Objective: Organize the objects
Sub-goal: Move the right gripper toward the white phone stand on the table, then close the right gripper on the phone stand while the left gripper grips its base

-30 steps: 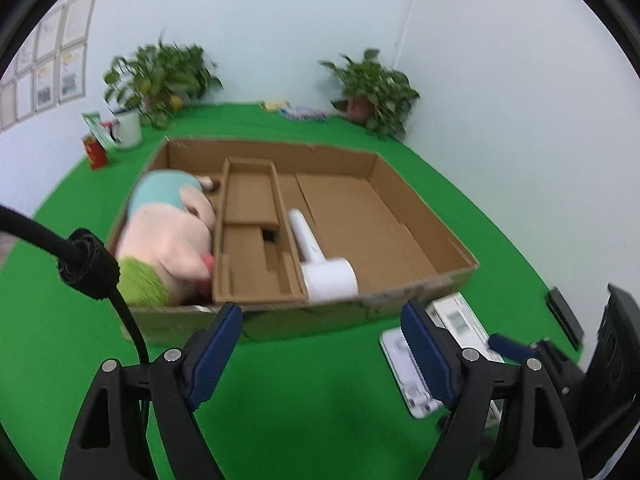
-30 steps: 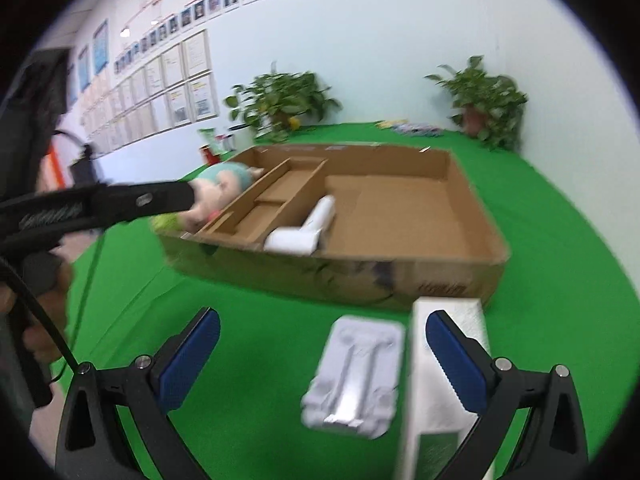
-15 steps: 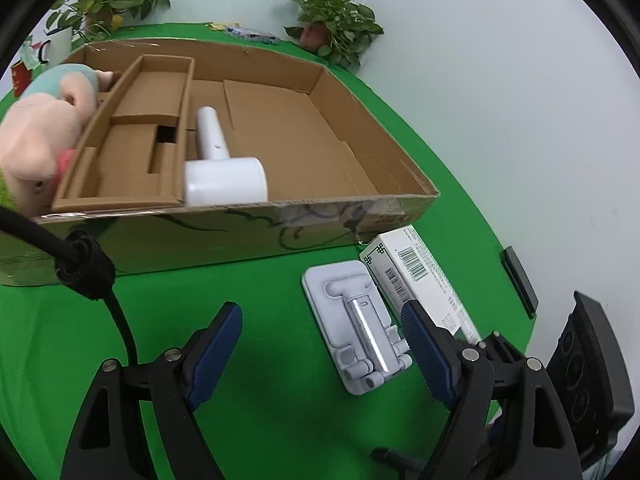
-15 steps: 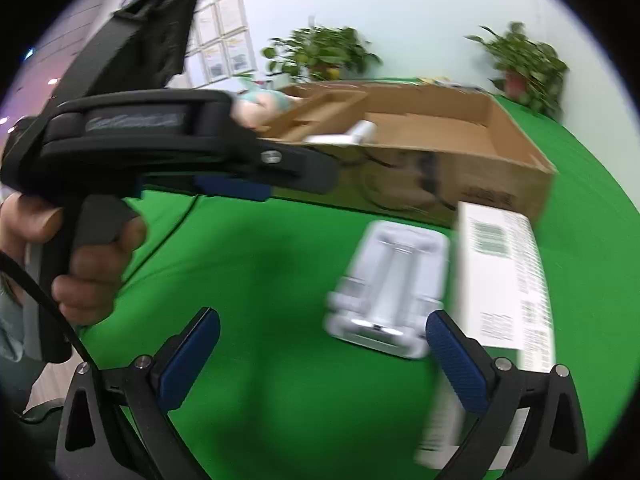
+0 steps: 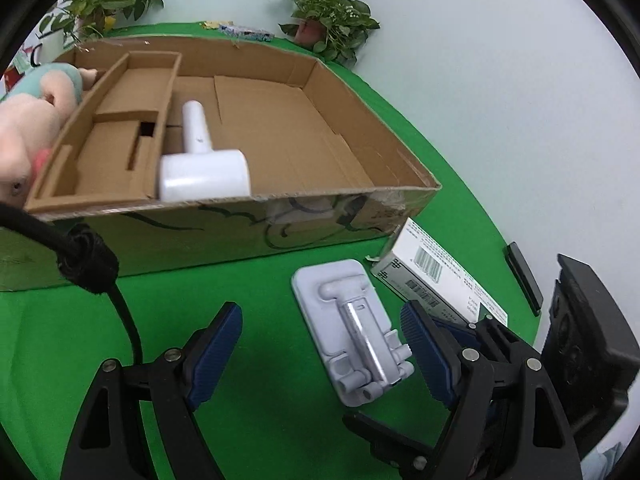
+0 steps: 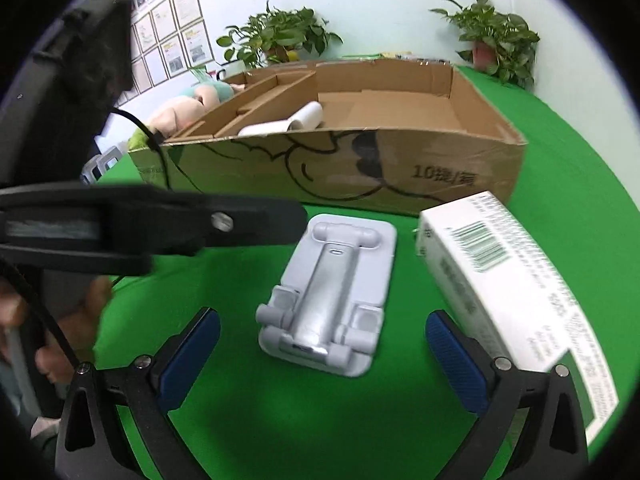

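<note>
The phone stand point(image 6: 328, 296), a pale folded piece with a silver arm, is lying flat on the green counter point(image 6: 280, 420) at the centre of the right wrist view, just in front of the cardboard box point(image 6: 360, 172) and just beside a white carton point(image 6: 508, 284) with a barcode, which is sitting at the right of the frame. The right hand-held gripper point(image 6: 322, 360) is hanging over the near end of the stand with its blue pads point(image 6: 452, 360) wide apart and touching nothing. In the left wrist view the left hand-held gripper point(image 5: 320, 348) is likewise standing open, and the stand point(image 5: 354, 330) is lying just inside its right pad point(image 5: 424, 352), lower centre-right of the frame. Inside the box point(image 5: 328, 220) a white hair dryer point(image 5: 202, 164) is resting beside a cardboard insert point(image 5: 116, 144), and a plush toy point(image 5: 28, 120) is lying at the left edge. Potted plants point(image 5: 328, 12) are standing along the wall at the top of the frame.
</note>
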Demonstrator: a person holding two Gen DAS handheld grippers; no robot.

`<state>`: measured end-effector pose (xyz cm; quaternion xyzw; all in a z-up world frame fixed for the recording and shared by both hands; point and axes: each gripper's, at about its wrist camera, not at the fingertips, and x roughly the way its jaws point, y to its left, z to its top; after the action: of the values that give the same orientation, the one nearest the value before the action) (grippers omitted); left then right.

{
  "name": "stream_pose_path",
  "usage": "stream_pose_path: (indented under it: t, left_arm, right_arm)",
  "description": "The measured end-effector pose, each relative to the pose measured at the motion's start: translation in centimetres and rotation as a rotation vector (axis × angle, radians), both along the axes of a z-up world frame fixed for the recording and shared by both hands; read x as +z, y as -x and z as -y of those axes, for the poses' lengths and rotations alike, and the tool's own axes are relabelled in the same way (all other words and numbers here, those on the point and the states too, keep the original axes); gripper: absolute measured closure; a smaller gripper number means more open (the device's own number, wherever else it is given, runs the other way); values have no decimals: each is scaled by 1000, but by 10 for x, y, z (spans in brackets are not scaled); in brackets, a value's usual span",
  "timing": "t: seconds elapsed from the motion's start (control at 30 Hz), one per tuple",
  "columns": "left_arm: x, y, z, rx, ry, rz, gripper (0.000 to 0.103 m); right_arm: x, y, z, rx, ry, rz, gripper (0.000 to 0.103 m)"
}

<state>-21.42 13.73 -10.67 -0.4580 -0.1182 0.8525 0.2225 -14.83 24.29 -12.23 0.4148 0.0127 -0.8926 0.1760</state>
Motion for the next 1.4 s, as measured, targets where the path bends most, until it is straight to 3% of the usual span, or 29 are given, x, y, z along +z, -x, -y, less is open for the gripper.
stream_pose_path:
  t: [0.1,0.13,0.23,0.27,0.43,0.7,0.77,0.9,1.03,1.13,1.4]
  left_arm:
    - [1,0,15,27,5,9,22]
    - [1,0,19,33,5,11,22]
    - [1,-7,33,53,-1,19,22]
    - [-2,-8,36,56,5,31,22]
    - [-10,-16,37,28,9,73,24]
    - [-30,-38,22,-100,-132,162,24]
    - [-31,-41,18,-113,-138,159,24]
    - [-31,-42,15,-131,-195,198,24]
    - [-32,-44,18,-118,-215,209,25]
    - [-33,-44,21,-107,-241,232,30]
    - [-32,-45,20,-93,-236,246,35]
  right_arm:
    - [-4,7,3,-11,2,21,2]
    - [-5,8,4,-16,-9,26,6]
    - [-10,13,9,-22,-49,57,30]
    - [-11,12,11,-21,-66,58,31]
    - [-10,1,14,-26,-82,67,33]
    - [-5,-56,17,77,32,114,32]
    - [-4,-63,18,97,49,102,25]
    - [-1,-65,24,119,34,65,23]
    - [-4,-63,32,133,-44,31,23]
    - [-9,-63,34,123,-67,38,23]
    - [-9,-67,37,104,-106,26,29]
